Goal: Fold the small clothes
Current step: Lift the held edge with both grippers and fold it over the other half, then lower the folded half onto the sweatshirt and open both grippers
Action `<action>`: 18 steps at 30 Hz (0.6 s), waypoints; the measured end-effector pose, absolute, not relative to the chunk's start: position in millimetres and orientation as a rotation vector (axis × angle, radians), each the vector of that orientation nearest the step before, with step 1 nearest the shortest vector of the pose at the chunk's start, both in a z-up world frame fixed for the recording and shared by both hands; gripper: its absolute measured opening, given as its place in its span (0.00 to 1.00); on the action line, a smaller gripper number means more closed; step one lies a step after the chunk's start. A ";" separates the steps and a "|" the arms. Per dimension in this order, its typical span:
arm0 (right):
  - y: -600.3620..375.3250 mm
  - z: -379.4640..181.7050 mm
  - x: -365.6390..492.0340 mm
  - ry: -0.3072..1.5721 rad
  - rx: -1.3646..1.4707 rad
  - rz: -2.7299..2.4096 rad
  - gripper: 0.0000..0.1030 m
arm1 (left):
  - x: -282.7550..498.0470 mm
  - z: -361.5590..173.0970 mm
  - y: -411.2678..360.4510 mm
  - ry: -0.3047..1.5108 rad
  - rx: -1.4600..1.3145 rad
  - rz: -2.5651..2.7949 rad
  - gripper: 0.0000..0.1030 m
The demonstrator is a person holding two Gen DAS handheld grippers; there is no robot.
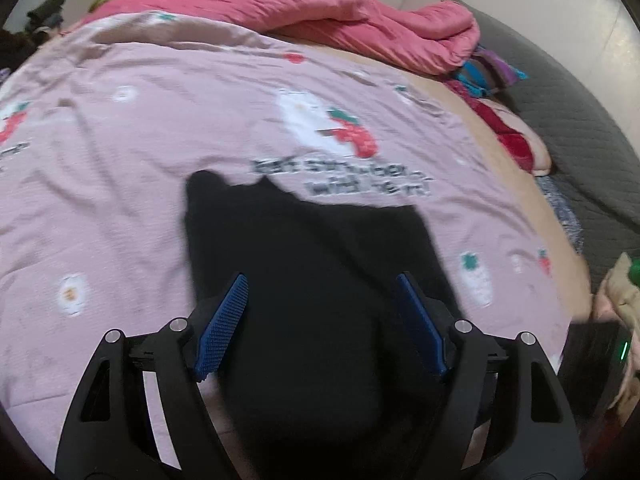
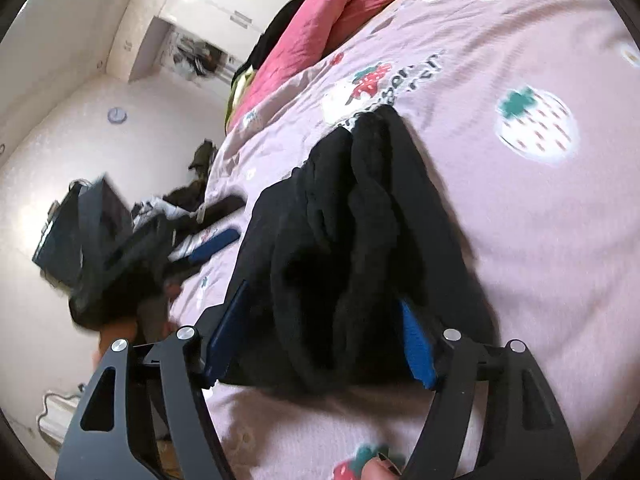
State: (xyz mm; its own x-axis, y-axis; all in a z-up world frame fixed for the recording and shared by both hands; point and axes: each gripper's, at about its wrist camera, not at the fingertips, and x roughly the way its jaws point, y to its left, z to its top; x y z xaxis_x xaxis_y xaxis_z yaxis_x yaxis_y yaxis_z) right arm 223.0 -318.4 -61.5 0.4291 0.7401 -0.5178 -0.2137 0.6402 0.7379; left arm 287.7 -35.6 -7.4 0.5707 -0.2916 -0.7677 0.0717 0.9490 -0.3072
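A small black garment (image 1: 312, 264) lies on the pink strawberry-print bedsheet (image 1: 140, 168). My left gripper (image 1: 320, 280) hovers over its near part, open, the blue pads wide apart and clear of the cloth. In the right wrist view the same black garment (image 2: 360, 216) is bunched in folds. My right gripper (image 2: 324, 296) is open around its near end, with cloth lying between the jaws and no squeeze visible. The left gripper's fingers (image 2: 216, 245) show blurred at the garment's left side.
A rolled pink quilt (image 1: 360, 20) lies along the far side of the bed, with colourful clothes (image 1: 492, 76) beside it and a grey padded surface (image 1: 580, 120) to the right. A black device with a green light (image 1: 596, 360) sits at the right edge. White wardrobes (image 2: 208, 4) stand behind.
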 end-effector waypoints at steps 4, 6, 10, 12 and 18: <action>-303.8 -61.8 256.0 1.010 0.591 0.643 0.67 | 275.5 -15.0 -24.1 0.949 -0.218 -0.189 0.66; -298.5 -59.0 271.2 1.029 0.566 0.645 0.65 | 270.5 -19.3 -19.9 0.953 -0.208 -0.179 0.67; -281.9 -60.2 292.0 1.073 0.451 0.646 0.27 | 265.4 -30.2 -17.9 0.973 -0.203 -0.175 0.69; -278.3 -52.3 290.8 1.045 0.365 0.659 0.19 | 263.4 -32.2 -19.1 0.978 -0.210 -0.177 0.69; -297.8 -16.7 284.2 0.908 0.166 0.641 0.18 | 252.6 -24.1 -35.0 0.959 -0.189 -0.234 0.71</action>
State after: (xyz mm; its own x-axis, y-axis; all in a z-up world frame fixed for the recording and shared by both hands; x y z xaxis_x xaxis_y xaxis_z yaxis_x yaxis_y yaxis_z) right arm 284.2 -297.8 -16.7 0.4443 0.5825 -0.6806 -0.4467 0.8026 0.3954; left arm 252.6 -35.0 -24.1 0.5521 -0.2801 -0.7853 0.1136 0.9584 -0.2620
